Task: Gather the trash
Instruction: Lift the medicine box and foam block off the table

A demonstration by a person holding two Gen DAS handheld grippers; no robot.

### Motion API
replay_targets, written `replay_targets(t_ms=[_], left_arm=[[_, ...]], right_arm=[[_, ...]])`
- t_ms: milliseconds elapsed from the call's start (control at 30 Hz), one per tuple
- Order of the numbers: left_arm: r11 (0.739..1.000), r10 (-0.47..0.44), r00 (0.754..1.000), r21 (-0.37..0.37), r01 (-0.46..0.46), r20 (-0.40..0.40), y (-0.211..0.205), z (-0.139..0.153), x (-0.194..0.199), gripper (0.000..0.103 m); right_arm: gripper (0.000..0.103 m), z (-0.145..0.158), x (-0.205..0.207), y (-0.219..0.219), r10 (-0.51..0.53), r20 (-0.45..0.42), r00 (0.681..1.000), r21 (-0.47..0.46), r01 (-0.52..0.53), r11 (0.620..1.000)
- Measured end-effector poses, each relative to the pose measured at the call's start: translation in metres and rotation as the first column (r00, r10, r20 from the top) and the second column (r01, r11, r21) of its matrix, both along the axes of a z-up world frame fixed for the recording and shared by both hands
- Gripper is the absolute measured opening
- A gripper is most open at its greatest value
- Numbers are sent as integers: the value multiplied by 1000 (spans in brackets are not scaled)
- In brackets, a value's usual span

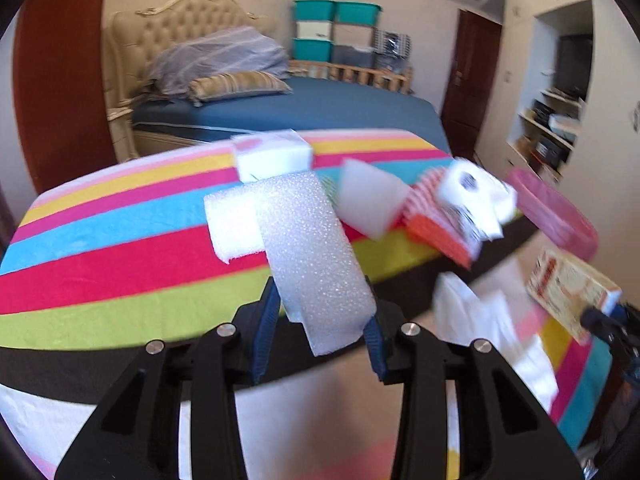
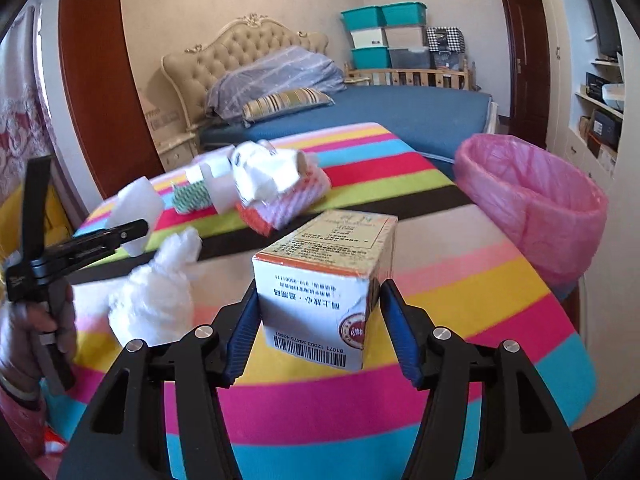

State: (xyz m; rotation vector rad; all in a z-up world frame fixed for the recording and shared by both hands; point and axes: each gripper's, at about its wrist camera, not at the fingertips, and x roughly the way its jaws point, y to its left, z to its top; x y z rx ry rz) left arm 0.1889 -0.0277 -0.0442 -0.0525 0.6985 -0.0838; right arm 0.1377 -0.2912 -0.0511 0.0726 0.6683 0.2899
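Gripping a white foam block (image 1: pixel 316 256), the left tongs (image 1: pixel 322 320) are hovering over the striped bench (image 1: pixel 100 248); the right tongs (image 2: pixel 320 316) are clamping a carton (image 2: pixel 324 280), pink-lined bin (image 2: pixel 532 204) at two o'clock.

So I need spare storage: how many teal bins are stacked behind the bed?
3 teal bins: one top left, one top right, and one lower on the left. The bed rail could hide others lower down.

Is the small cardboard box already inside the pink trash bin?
No. The right hand-held gripper holds the box above the striped table, left of the pink bin.
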Motion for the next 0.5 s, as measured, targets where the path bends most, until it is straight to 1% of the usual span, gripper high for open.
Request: replay_targets(t_ms=[33,67,100,167,233,367,433,467,500], left_arm=[[1000,-13,1000,3,13,-6,-3,-2,-2,38],[1000,-21,1000,7,21,-10,-4,-5,-2,39],[999,-26,1000,18,27,-13,-7,-6,-3,39],[999,-28,999,27,29,-21,-10,-11,-1,39],[999,-27,999,19,27,-31,-9,-13,0,39],[1000,-26,999,17,27,-36,-3,-15,-1,39],[999,-35,999,19,36,-30,-3,-14,-2,39],[999,-37,999,22,38,-24,-3,-14,-3,39],[999,-39,999,26,40,-15,-3,-12,-6,39]], right_arm=[[58,-1,-1,-1,3,-8,1000,-12,-4,1000],[62,-2,-1,-1,1,-10,1000,-23,-1,1000],[73,-1,-1,-1,-13,-5,1000,-39,13,999],[79,1,-2,-1,-24,1,1000,-41,24,999],[79,5,1,2,-15,1,1000,-33,15,999],[79,3,7,13,-17,-9,1000,-97,16,995],[69,-3,12,16,-36,-36,999,-136,31,990],[58,-5,13,16,-38,-44,998,-145,31,989],[53,-7,13,15,-37,-46,998,-144,30,989]])
